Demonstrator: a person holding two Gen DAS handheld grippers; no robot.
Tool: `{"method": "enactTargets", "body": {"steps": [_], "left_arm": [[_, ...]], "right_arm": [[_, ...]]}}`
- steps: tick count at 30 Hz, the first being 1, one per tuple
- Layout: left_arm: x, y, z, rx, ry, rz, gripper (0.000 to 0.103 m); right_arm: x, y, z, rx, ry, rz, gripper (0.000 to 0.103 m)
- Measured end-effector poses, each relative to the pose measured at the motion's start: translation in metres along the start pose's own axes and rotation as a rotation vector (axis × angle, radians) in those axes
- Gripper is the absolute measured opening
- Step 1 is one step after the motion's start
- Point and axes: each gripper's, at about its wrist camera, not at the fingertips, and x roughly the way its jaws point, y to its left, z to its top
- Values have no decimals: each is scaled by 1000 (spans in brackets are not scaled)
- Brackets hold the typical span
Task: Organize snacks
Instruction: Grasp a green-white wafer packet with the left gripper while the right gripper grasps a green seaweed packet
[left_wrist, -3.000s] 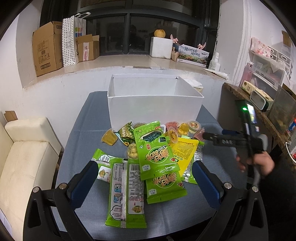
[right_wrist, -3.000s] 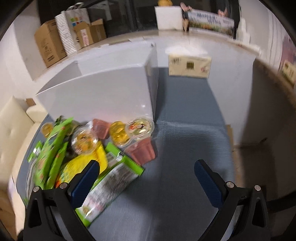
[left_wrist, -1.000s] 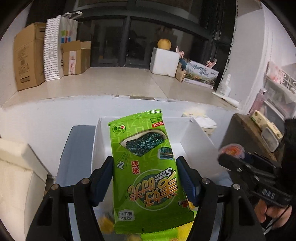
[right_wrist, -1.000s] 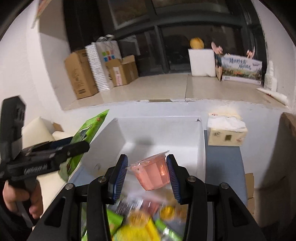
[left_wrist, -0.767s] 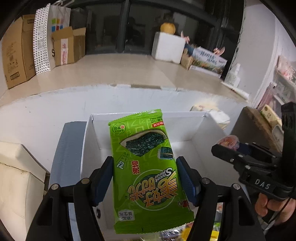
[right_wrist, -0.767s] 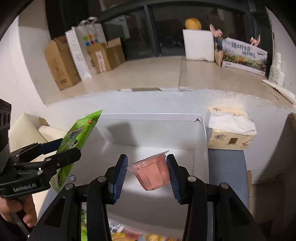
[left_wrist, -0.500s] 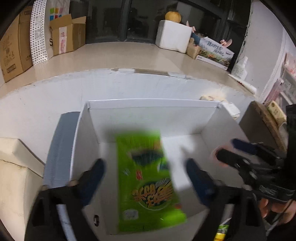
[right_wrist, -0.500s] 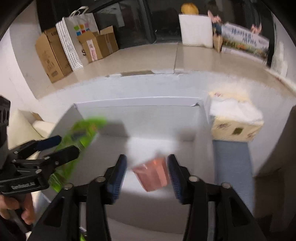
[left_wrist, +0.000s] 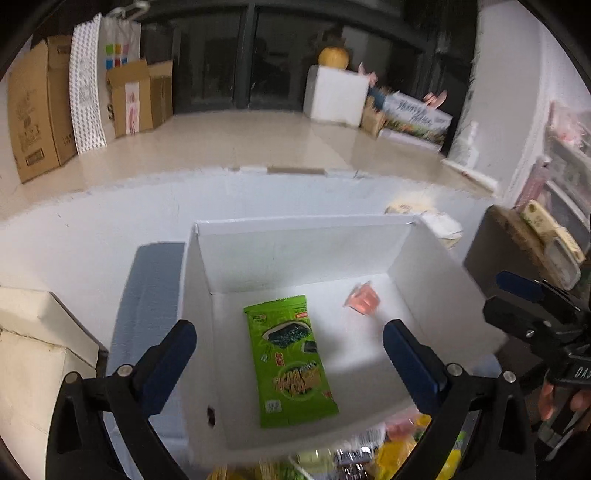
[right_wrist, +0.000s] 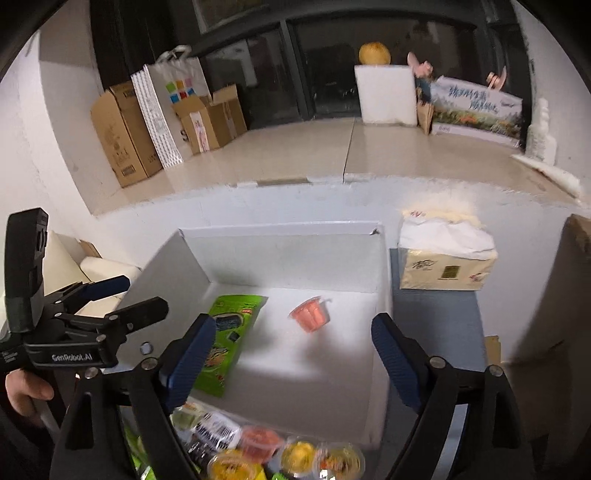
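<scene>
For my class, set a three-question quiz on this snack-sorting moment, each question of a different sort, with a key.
1. True or false: the green seaweed packet lies flat inside the white box.
2. Multiple choice: the pink jelly cup is (A) between the pads of the right gripper, (B) in the box, clear of both grippers, (C) on the tissue box.
3. Fill in: the jaws of the left gripper stand ____.

Key: 1 true; 2 B; 3 open. Both grippers' jaws have just been opening, and nothing is between them now.
</scene>
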Motion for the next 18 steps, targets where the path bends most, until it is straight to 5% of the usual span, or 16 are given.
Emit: {"method": "enactTargets", "body": {"steps": [4,8,18], "left_arm": [[-48,1,-27,18,-49,-8,103],[-88,10,-77,-7,-49,-7,103],[-111,7,-198,-31,120,80,103]], "right_arm": [[-46,10,-21,-21,-74,40,103],[-70,30,-53,-38,-37,67,103],[-79,74,-131,-56,36,-9,103]]}}
